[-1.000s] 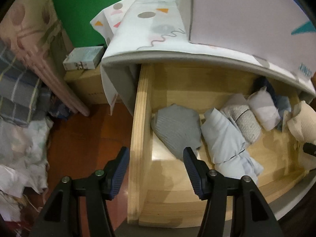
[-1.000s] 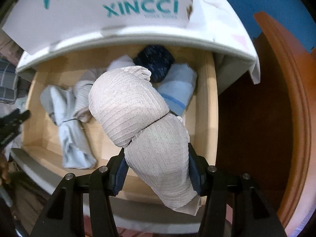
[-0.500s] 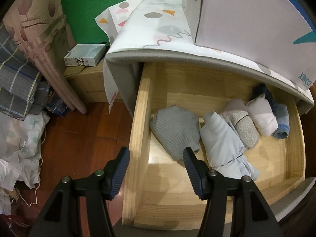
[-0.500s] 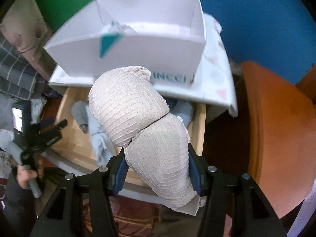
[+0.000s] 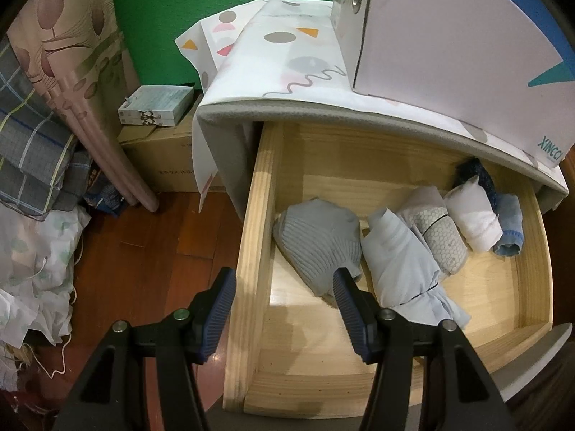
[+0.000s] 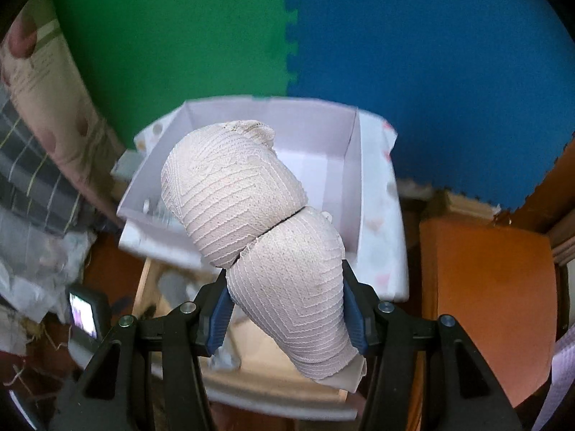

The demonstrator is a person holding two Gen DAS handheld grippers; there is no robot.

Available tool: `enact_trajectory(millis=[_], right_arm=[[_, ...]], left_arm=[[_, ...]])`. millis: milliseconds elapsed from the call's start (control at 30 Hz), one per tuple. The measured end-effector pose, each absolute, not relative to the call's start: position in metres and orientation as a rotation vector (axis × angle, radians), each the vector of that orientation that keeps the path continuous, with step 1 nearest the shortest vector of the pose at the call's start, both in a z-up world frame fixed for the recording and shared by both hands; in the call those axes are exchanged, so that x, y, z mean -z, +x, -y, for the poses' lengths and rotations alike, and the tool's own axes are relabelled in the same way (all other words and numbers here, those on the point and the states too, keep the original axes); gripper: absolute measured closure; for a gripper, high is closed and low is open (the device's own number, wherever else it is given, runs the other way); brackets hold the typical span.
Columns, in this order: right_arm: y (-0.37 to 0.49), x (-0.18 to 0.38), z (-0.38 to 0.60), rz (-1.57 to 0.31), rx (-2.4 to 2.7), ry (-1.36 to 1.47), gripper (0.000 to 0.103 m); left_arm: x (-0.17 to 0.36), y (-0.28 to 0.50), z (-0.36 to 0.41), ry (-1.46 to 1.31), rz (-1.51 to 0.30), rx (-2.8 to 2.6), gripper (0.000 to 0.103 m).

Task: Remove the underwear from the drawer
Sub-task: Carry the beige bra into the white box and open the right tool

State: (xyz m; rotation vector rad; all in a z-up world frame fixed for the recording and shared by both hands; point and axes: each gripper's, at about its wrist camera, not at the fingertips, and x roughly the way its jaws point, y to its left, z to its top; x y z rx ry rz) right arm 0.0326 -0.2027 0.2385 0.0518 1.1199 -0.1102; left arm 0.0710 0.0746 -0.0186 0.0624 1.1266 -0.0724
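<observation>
My right gripper (image 6: 284, 309) is shut on a rolled beige ribbed underwear (image 6: 251, 222), held high above the open wooden drawer (image 6: 251, 380) and in front of the white XINCCI box (image 6: 345, 165) on the cabinet top. My left gripper (image 5: 284, 309) is open and empty, hovering over the drawer's left wall (image 5: 255, 251). In the left wrist view the drawer holds a grey roll (image 5: 320, 244), a light blue roll (image 5: 402, 269), a patterned white roll (image 5: 442, 237), a white roll (image 5: 474, 219), a blue roll (image 5: 510, 226) and a dark navy one (image 5: 474, 172).
The white box (image 5: 467, 43) stands on a patterned cloth (image 5: 287, 64) over the cabinet. Left of the drawer are cardboard boxes (image 5: 161, 158), a small white carton (image 5: 154, 106), a pink roll (image 5: 72, 82) and piled fabric (image 5: 32, 237) on the wood floor. An orange chair (image 6: 485, 305) stands right.
My right gripper has risen with the beige underwear from over the drawer to above the white box. My left gripper has drawn back slightly; the beige roll has left its view.
</observation>
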Motion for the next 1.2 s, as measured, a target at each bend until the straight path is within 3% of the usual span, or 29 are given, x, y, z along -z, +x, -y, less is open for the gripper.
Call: enact_trajectory(millis=[200,733,1200], right_arm=[[0.085,-0.23,0.204,-1.157,0.153,0.001,0.053],[0.15,-0.132,0.204,-1.313,0.176,-0.006,0.049],[0.142,-0.141,0.213,-1.291,0.191,0.018,0.043]], left_arm=[[0.021,0.071,-0.073,0.067,-1.138,0.072,0.045],[0.022,0.07,-0.071,0.067,-1.145,0.078,0.045],[0.025,0.072,-0.069,0.076,-1.162,0.078,0.045]])
